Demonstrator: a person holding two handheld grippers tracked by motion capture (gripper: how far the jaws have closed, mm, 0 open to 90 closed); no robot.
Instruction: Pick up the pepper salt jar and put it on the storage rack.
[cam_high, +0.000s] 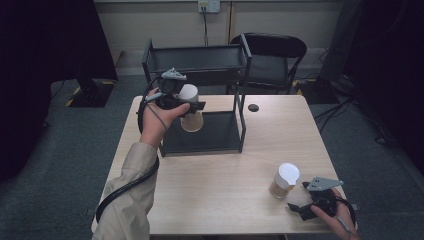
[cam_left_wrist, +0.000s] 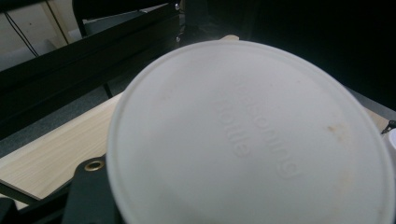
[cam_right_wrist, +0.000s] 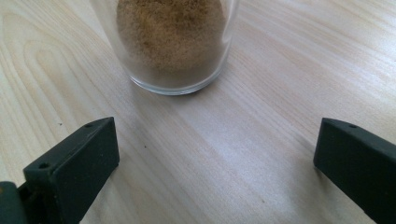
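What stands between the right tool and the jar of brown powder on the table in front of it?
Nothing visible does. The right tool has its jaws wide apart, and in the right gripper view there is bare table between them and the jar of brown powder. The jar stands apart from the tool, not touching it.

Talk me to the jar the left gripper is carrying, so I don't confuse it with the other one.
Start at the black two-tier rack on the far half of the wooden table. At the rack's front left, the left gripper is shut on the jar, holding it above the bottom shelf. Unlike the standing jar by the right gripper, it is tilted and off the table.
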